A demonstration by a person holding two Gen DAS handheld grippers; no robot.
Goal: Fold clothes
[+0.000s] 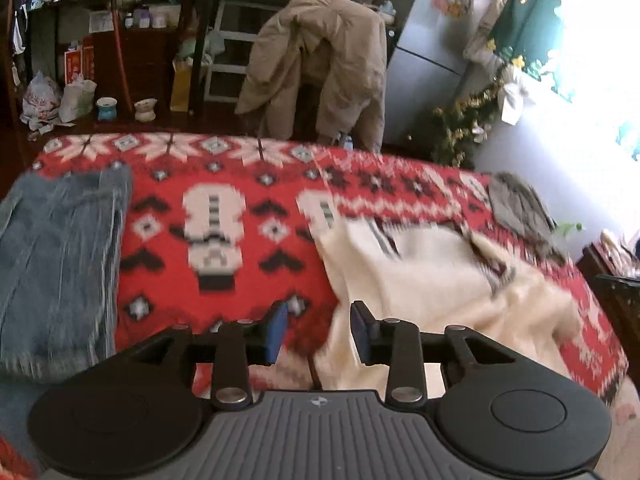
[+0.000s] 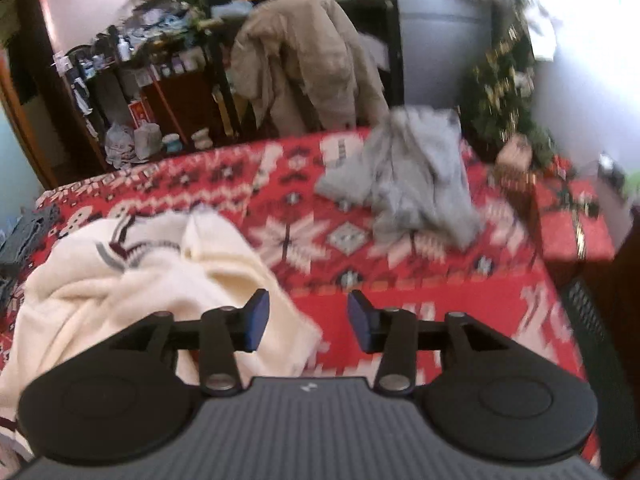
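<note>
Three garments lie on the red patterned blanket (image 1: 224,264) — cream sweater (image 1: 432,280) nearest, jeans (image 1: 56,264) left, grey top (image 2: 408,176) far right. Left gripper (image 1: 319,332) and right gripper (image 2: 308,322) hover spread, empty; tan coat (image 1: 320,64) hangs behind.

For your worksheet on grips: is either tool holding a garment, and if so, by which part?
Nothing is held. The left tool and the right tool both stand open and empty above the cream sweater.

Lived-in home: fridge (image 1: 432,52), cluttered shelves (image 1: 100,20), coat-draped chair (image 1: 316,68).
</note>
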